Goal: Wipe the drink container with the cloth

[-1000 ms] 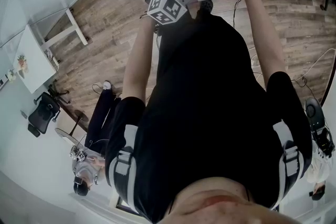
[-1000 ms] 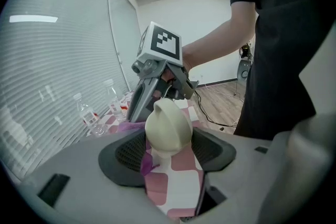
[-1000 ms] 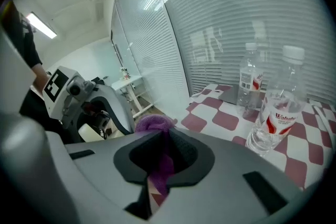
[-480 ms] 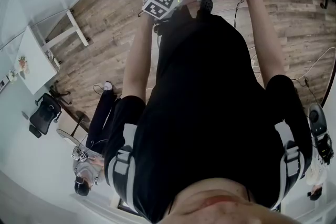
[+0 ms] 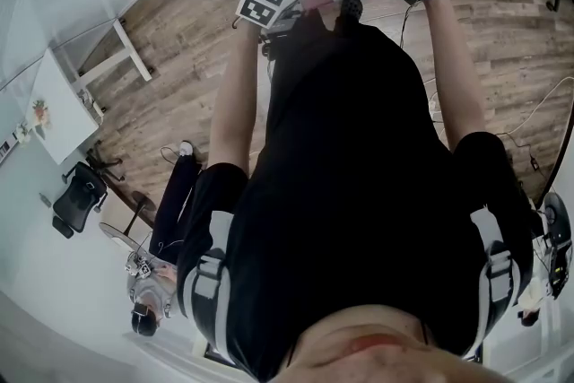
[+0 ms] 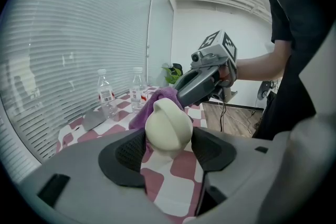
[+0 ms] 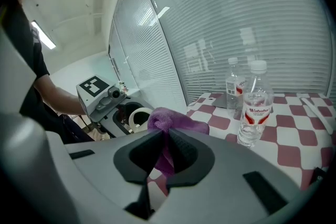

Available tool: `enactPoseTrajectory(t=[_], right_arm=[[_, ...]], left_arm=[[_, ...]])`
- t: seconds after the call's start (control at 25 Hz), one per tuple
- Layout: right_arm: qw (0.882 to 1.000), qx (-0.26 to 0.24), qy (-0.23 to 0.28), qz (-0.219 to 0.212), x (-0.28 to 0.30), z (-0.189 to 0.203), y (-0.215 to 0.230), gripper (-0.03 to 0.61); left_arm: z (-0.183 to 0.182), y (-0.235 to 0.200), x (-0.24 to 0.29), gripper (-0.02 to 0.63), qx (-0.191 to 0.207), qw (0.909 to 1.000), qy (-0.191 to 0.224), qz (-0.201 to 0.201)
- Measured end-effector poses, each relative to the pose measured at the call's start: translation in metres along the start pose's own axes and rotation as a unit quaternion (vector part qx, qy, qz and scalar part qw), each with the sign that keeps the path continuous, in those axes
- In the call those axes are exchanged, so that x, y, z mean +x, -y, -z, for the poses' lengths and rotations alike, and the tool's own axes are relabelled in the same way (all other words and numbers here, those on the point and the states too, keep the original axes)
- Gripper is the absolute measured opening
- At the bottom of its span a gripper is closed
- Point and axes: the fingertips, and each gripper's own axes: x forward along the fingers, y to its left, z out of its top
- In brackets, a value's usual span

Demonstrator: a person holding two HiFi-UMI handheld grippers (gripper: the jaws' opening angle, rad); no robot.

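The container [image 6: 168, 126], clamped by the left gripper [image 6: 169, 148], is best rubbed all round with the cloth [image 7: 170, 120] pinched in the right gripper [image 7: 165, 152].

Near bottle [image 7: 253, 105] and far bottle [image 7: 234, 84] stand at two o'clock from the right gripper [image 7: 165, 134]; tabletop [image 7: 307, 139] at four o'clock is open.
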Motion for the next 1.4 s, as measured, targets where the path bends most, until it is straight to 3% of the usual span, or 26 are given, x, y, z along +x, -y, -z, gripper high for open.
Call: enactPoseTrajectory(t=[0.48, 1.0, 1.4], right_arm=[[0.999, 0.02, -0.033, 0.005, -0.002, 0.04, 0.006, 0.046], [0.986, 0.059, -0.145, 0.063, 0.026, 0.12, 0.036, 0.046], [0.987, 0.081, -0.056, 0.126, -0.026, 0.088, 0.053, 0.046]], left_arm=[[-0.009, -0.006, 0.006, 0.293, -0.015, 0.9998, 0.007, -0.01], [-0.016, -0.009, 0.016, 0.293, -0.028, 0.9989, 0.005, -0.037], [-0.024, -0.009, 0.027, 0.293, -0.023, 0.9988, 0.005, -0.044]])
